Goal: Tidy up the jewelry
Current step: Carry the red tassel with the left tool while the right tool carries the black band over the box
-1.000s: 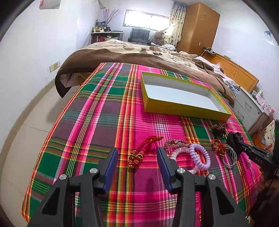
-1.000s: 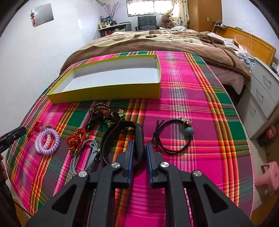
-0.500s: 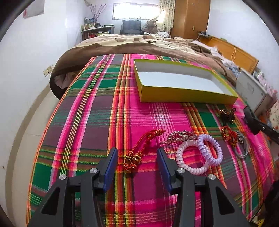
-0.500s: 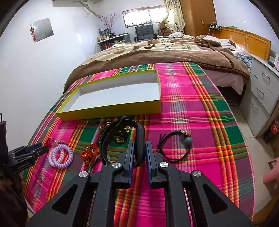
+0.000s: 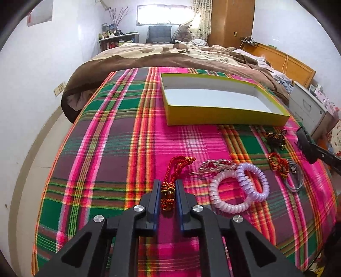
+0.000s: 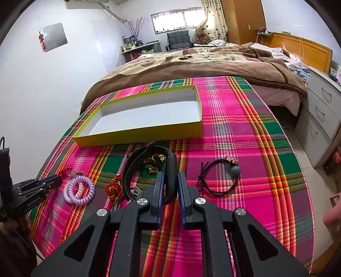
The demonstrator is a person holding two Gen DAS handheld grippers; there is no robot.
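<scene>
Tassel (image 5: pixel 169 192) — pinched between left claw (image 5: pixel 167 187) pads, just closed.

Bright window (image 5: pixel 166 15) daylight (fisheye-warped edges), sharp.

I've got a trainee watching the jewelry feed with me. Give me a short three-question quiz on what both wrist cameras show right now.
1. True or false: the yellow box already holds jewelry.
2. What is the left gripper closed on?
A. the red knotted tassel
B. a spiral hair tie
C. nothing
3. What does the right gripper hold, and is it lifted?

Key
1. False: its white floor is bare.
2. A: the jaws have just closed on its beaded end, which lies on the plaid cloth.
3. The black headband, pinched at one side; whether it is off the cloth cannot be told.
</scene>
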